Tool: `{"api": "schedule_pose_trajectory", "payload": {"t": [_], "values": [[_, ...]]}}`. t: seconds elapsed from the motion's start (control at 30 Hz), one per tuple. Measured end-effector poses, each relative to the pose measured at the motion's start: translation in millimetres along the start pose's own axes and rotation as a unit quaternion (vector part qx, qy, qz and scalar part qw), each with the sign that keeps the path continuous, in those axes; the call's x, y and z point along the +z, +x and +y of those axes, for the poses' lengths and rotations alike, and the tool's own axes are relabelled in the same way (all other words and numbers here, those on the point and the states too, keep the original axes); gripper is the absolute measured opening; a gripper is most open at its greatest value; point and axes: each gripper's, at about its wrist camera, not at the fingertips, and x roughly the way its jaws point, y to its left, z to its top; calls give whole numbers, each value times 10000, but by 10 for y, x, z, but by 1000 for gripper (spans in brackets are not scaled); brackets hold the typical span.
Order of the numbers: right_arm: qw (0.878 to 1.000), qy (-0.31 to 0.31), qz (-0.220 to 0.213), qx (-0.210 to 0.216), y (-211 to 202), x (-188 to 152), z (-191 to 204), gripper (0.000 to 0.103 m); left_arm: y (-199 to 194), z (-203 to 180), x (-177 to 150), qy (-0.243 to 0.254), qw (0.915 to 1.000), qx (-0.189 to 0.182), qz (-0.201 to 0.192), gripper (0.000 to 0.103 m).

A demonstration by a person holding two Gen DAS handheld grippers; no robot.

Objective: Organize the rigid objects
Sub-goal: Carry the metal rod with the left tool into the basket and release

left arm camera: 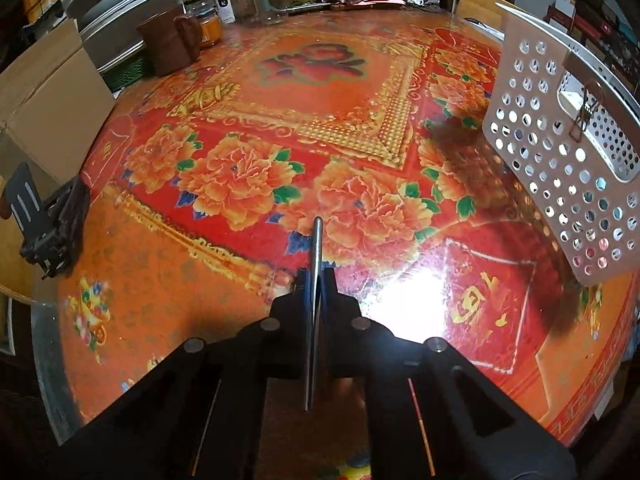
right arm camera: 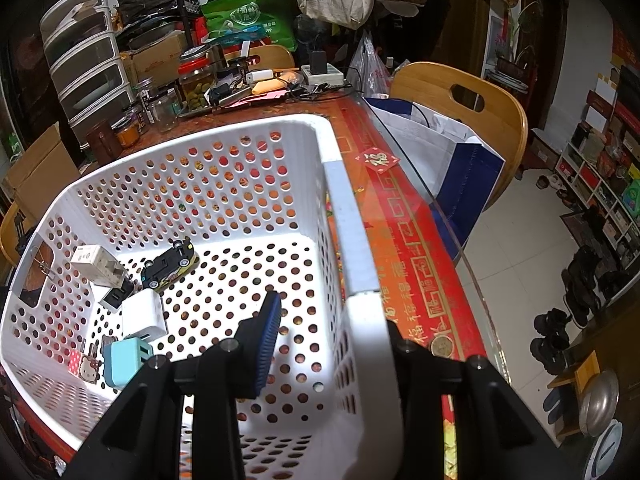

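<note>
My left gripper (left arm camera: 316,280) is shut on a thin metal rod (left arm camera: 317,248). The rod pokes out past the fingertips over the red flowered table (left arm camera: 280,128). At the right edge of the left wrist view is the white perforated basket (left arm camera: 560,168). My right gripper (right arm camera: 332,312) is shut on the right wall of this basket (right arm camera: 352,248), with the blue-padded finger (right arm camera: 266,336) inside and the other finger outside. A toy car (right arm camera: 170,266), white chargers (right arm camera: 144,316), a light-blue charger (right arm camera: 124,362) and a small cartoon-cat item (right arm camera: 88,366) lie in it.
A brown mug (left arm camera: 172,40), jars (left arm camera: 256,0) and stacked drawers (left arm camera: 116,12) crowd the table's far side. A cardboard box (left arm camera: 52,92) and a black device (left arm camera: 56,232) sit at the left. On the right stand a wooden chair (right arm camera: 464,120) and a bag (right arm camera: 444,152).
</note>
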Motion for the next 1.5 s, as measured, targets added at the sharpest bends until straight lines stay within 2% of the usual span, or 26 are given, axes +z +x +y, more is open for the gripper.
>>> {"api": "schedule_pose_trajectory", "payload": {"t": [0.23,0.4,0.63,0.8,1.0,1.23,1.4,1.5], "values": [[10000,2,-2,0,0,-2,0,36,7,-82,5,80,9996,259,73,5],[10000,0,1,3,1,-2,0,36,-5,-74,-4,-70,9997,249,37,5],[10000,-6,-1,1,-1,-1,8,36,-192,-2,15,-378,9986,181,-309,5],[10000,1,-8,11,0,3,15,36,-356,21,42,-424,9979,212,-449,5],[10000,-2,-6,10,0,1,16,36,-659,-1,98,-489,9953,353,-756,5],[10000,3,-11,13,0,0,17,36,-1171,-241,335,-356,9913,437,-1190,5],[10000,1,-18,23,1,2,37,36,-1534,-540,602,-253,9882,373,-1465,5],[10000,4,-21,20,1,1,37,36,-1735,-759,780,-225,9864,197,-1616,5]]}}
